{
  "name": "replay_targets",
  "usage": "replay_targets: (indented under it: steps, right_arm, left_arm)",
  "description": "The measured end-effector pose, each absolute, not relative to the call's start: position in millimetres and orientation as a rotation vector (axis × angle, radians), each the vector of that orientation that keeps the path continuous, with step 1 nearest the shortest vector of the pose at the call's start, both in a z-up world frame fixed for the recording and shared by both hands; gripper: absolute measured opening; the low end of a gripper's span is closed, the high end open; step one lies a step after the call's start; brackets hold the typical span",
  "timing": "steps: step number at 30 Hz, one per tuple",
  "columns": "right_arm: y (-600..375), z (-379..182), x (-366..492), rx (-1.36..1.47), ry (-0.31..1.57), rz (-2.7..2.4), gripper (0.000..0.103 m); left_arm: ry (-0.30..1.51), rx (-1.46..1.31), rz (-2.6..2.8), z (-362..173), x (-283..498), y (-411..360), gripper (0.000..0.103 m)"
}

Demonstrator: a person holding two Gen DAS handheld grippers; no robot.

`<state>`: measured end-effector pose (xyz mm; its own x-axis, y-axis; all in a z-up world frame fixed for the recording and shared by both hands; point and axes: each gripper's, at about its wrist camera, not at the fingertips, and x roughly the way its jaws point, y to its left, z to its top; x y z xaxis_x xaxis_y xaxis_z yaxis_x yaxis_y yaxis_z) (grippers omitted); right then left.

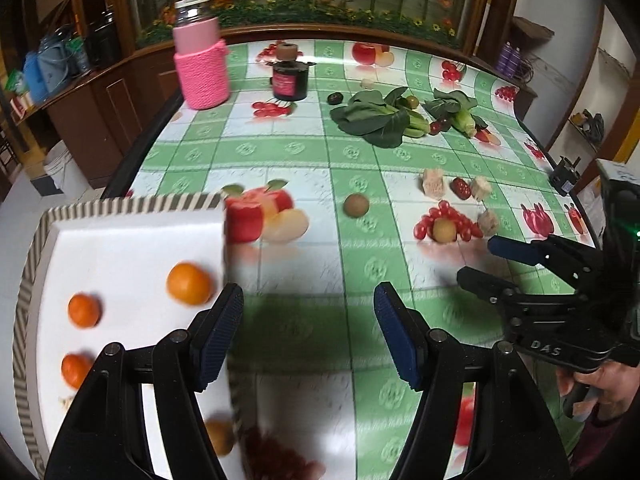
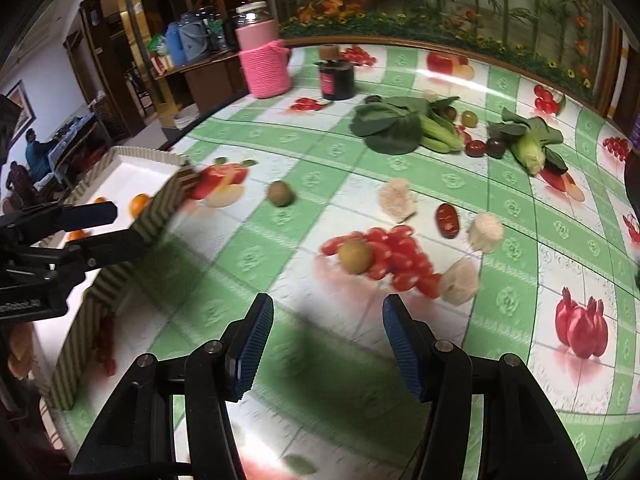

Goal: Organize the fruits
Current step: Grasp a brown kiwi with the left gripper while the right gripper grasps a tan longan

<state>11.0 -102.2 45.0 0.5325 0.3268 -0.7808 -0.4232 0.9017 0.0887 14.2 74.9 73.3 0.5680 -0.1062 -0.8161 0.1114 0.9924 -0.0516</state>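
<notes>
In the left wrist view the left gripper (image 1: pixel 308 332) fills the bottom of the frame, its blue-padded fingers (image 1: pixel 218 338) standing wide with nothing between them, above the green-checked cloth of the bench (image 1: pixel 296 152). The white tray (image 1: pixel 120 248) with a striped rim lies at lower left and holds three oranges (image 1: pixel 189 283), with a brownish fruit (image 1: pixel 219 436) and blurred red fruits at its near end. At right, the right gripper (image 1: pixel 480 258) reaches in from the frame edge, held by a hand (image 1: pixel 592 384); its fingers are apart and empty.

In the right wrist view the right gripper (image 2: pixel 328 344) sits at bottom centre, fingers (image 2: pixel 256 344) spread wide over bare cloth. Just above them, a kiwi (image 2: pixel 356 255) rests on a printed cluster of cherry tomatoes. A second kiwi (image 2: pixel 281 193) lies further up towards the left, near the tray's corner (image 2: pixel 172 200). A red date (image 2: pixel 448 220) lies to the right, between pale spongy chunks (image 2: pixel 396 200). Leafy greens (image 2: pixel 396 128) sprawl at upper centre and right, with small dark fruits beside them. A jar in a pink knitted sleeve (image 2: pixel 266 64) and a dark pot (image 2: pixel 337 78) stand at the far edge.
</notes>
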Motion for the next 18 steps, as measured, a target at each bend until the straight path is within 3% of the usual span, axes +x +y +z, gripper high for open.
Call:
replay_targets:
  steps: [10,15,16,18]
  right_arm:
    - [-98.5,32.0,45.3,-0.114,0.912,0.44,0.057]
    - [-95.1,23.6,58.4,-0.113,0.913,0.458,0.037]
    - [-94.5,23.2,58.9,-0.124,0.906,0.454,0.027]
    - [-97.7,23.3,60.1,-0.114,0.901,0.446,0.024]
  left_arm:
    - [0.988,0.035,-0.157,58.8,57.3,58.0,0.067]
    - [1.015,0.043,-0.171,48.1,73.7,48.4,0.067]
    - [1.018,0.045,-0.171,46.5,77.2,45.9,0.067]
    - [1.024,0.044,-0.168,43.0,84.8,41.0,0.067]
